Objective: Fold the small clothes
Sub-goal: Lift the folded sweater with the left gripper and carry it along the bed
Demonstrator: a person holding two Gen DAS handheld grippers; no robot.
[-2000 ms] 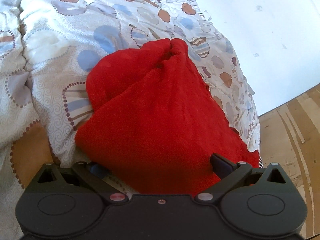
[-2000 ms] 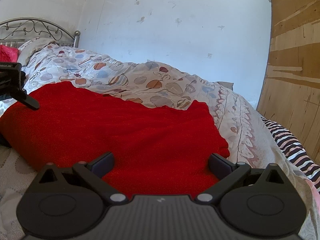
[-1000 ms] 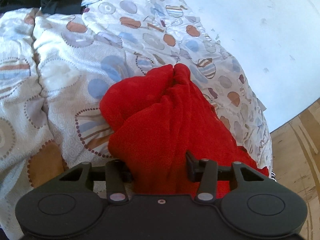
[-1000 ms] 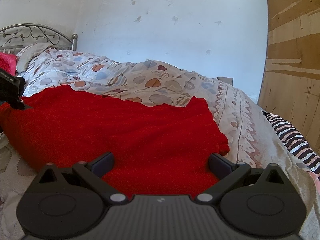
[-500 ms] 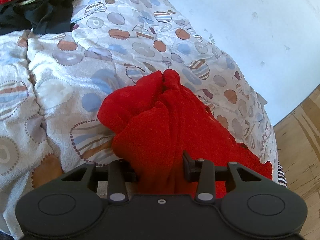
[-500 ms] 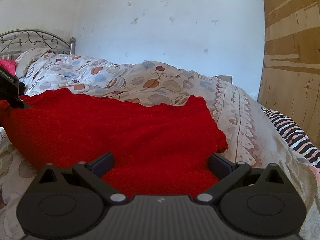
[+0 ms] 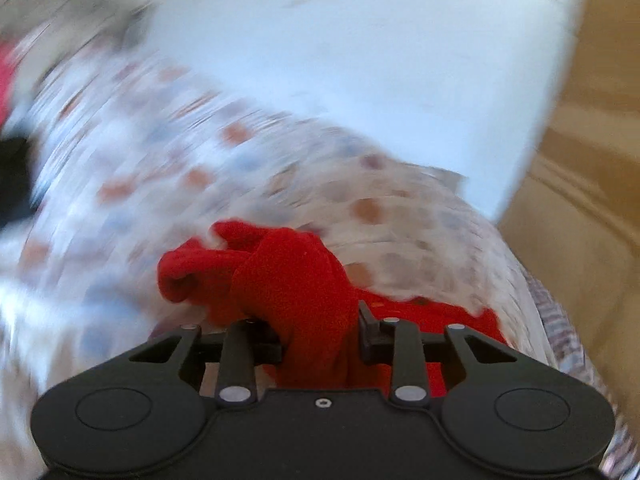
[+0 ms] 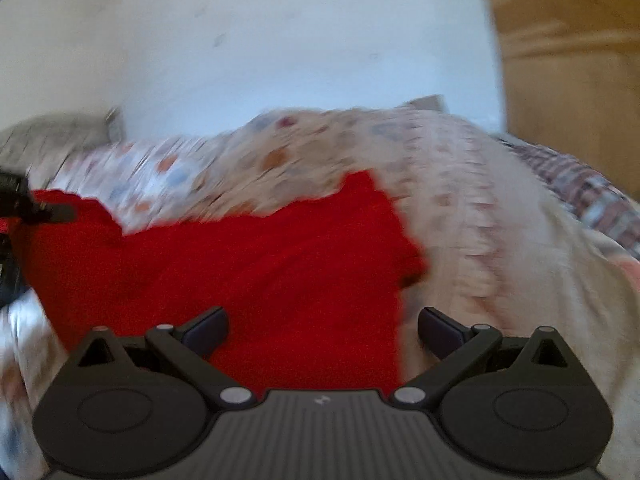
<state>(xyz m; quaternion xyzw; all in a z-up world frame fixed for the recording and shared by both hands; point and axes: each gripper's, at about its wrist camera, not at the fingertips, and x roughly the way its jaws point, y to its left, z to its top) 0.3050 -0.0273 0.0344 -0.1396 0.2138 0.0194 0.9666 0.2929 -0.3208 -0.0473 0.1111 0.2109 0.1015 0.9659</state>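
Garment: red cloth (image 8: 256, 276) lies spread on the bed, one end bunched and raised at the left gripper.
Left gripper (image 7: 320, 338): its fingers (image 7: 370, 330) are closing on a gathered wad of the red cloth (image 7: 288, 280); the pads press the fabric from both sides, and the wad stands up in folds ahead of them.
Left gripper, seen from the right wrist view: a dark shape (image 8: 24, 204) at the far left edge, at the cloth's left end.
Right gripper (image 8: 322, 330): fingers (image 8: 206, 328) spread wide, nothing clamped; the cloth's near right edge lies between them, under the left finger, while the right finger is over bare duvet.
Bed: patterned duvet (image 8: 460, 208) with brown and blue spots covers it, touching the cloth all round.
Striped fabric (image 8: 580, 188): at the bed's right side, apart from the cloth.
Wall (image 8: 300, 40): pale, behind the bed.
Sharpness: both views are motion-blurred, so the duvet's detail is smeared.
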